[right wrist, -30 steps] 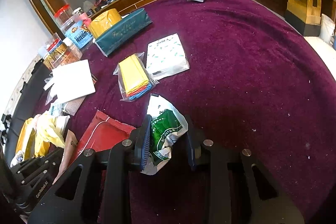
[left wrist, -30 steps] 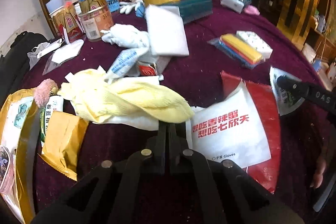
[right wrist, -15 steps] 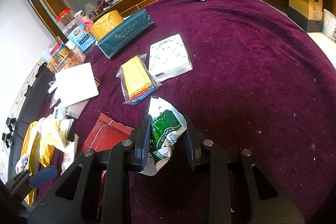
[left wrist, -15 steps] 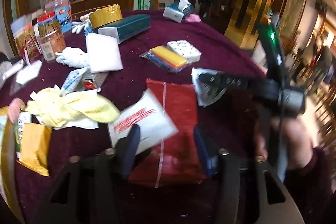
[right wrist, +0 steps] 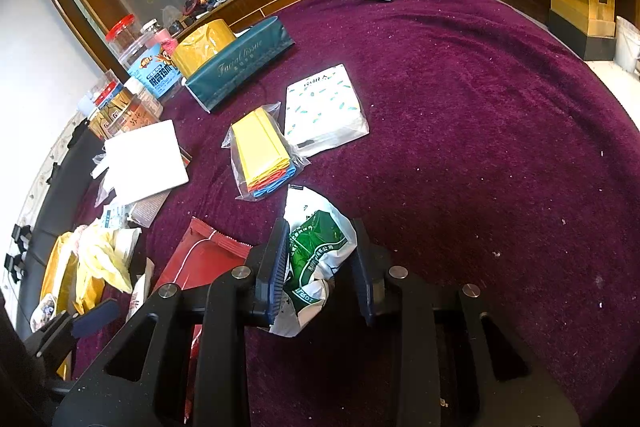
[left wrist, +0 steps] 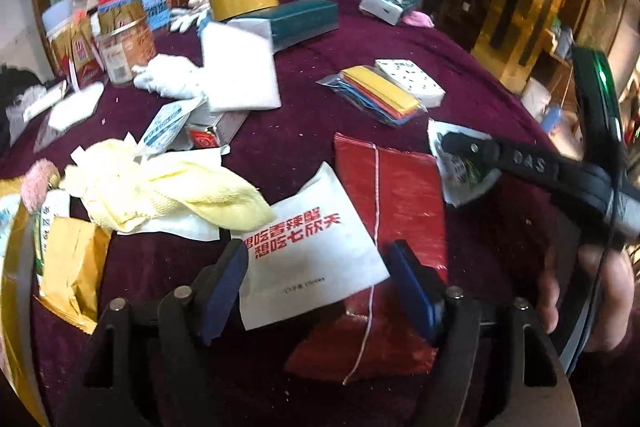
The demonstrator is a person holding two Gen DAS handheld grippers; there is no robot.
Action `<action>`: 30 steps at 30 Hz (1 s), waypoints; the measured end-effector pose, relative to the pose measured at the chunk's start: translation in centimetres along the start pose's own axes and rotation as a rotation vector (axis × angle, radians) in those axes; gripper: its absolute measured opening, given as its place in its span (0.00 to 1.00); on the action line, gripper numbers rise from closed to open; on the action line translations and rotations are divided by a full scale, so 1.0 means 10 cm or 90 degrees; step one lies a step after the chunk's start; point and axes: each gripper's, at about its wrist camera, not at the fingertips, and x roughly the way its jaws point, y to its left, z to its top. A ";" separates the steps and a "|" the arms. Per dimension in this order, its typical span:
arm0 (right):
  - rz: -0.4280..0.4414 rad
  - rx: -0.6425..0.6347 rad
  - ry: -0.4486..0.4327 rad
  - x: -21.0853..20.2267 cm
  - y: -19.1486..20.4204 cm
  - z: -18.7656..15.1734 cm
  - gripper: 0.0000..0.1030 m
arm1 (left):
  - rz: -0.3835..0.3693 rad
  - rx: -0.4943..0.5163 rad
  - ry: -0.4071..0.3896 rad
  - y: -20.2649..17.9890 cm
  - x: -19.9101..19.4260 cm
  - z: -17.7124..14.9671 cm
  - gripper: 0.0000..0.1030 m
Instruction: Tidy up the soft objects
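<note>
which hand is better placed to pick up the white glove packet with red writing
Left. The left tongs are open with the white glove packet lying between their fingers, while the right tongs are already shut on the green-and-white bag.

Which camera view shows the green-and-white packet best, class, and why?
The right wrist view: the green-and-white packet sits large and central between the right gripper's fingers. In the left wrist view, the packet is small, near the right edge, partly hidden by that gripper's finger.
</note>
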 end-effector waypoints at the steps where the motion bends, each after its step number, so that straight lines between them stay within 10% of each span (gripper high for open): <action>1: 0.000 0.000 0.000 0.00 0.00 0.00 0.28 | 0.003 -0.007 -0.004 0.03 0.01 0.01 0.72; 6: 0.000 -0.001 -0.001 0.00 0.00 0.00 0.28 | 0.030 -0.028 -0.014 0.21 0.02 0.02 0.69; 8: 0.000 -0.001 0.000 0.00 0.00 0.00 0.28 | 0.059 -0.034 0.002 0.31 0.06 0.03 0.52; 21: 0.001 -0.001 -0.001 0.00 0.00 0.01 0.28 | 0.084 -0.030 0.031 0.51 0.16 0.07 0.73; 30: 0.004 0.002 0.000 0.00 0.00 0.01 0.28 | 0.083 -0.021 0.001 0.57 0.19 0.09 0.63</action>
